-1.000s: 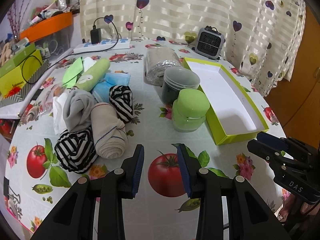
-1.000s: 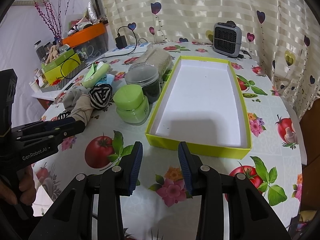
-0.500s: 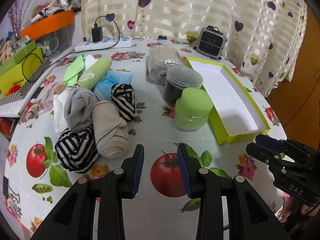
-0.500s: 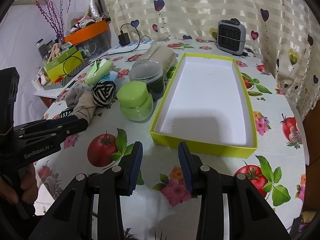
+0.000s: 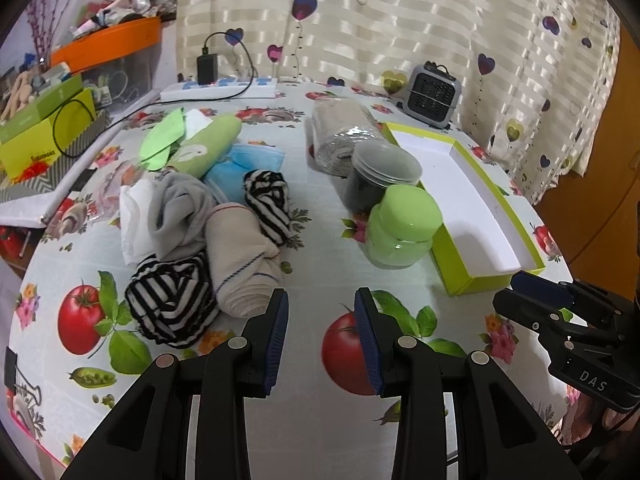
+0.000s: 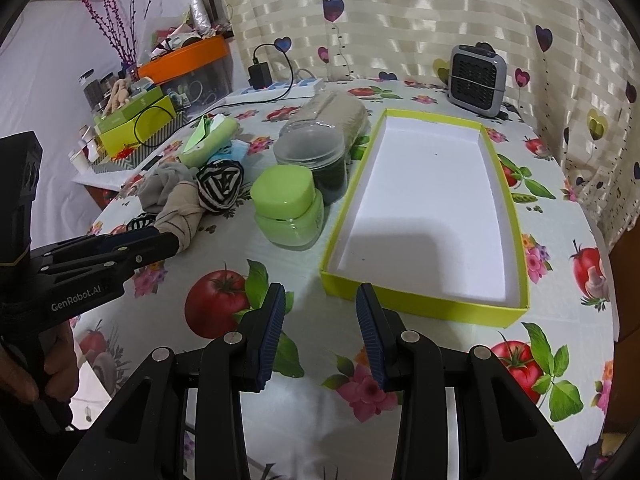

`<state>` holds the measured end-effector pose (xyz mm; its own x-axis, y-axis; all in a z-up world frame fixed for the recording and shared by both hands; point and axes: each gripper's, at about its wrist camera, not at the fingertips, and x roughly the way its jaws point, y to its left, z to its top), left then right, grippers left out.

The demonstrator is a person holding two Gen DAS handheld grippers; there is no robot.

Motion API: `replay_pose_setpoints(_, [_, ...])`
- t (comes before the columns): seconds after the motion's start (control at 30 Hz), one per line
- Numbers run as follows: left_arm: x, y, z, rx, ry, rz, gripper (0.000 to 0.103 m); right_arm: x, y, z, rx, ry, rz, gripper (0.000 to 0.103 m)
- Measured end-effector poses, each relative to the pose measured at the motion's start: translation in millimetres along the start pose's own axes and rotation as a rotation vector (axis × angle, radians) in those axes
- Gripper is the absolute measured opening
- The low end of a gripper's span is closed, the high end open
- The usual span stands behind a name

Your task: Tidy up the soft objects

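Nothing is sorted yet: the box (image 6: 424,208) is empty, the rolled socks (image 5: 240,264) lie heaped on the surface (image 5: 320,248), and both the left claw (image 5: 321,336) and right claw (image 6: 320,334) gape apart, holding nothing.

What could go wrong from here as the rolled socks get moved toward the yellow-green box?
1. The green-lidded jar and the dark jar stand between the sock pile and the box; a low carry could knock them over.
2. The socks lie bunched and touching, so the open left hand-held gripper might drag a neighbour along.
3. The box looks light; the right hand-held gripper near its front wall could shove it.
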<state>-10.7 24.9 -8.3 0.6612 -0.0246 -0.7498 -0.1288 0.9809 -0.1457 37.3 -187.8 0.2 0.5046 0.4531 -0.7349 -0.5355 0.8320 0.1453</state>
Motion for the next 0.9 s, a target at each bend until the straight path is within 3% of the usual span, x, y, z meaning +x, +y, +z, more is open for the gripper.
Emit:
replay_pose_setpoints(0.47, [-14,52,6,-0.117,-0.037,0.032,0.033,6,34,17,-0.077,-0.022,0.058,0.038])
replay_pose_setpoints(0.9, [-10,98,8,-0.192,-0.040,0.086,0.033,40,90,40,-0.165,0.001,0.187,0.038])
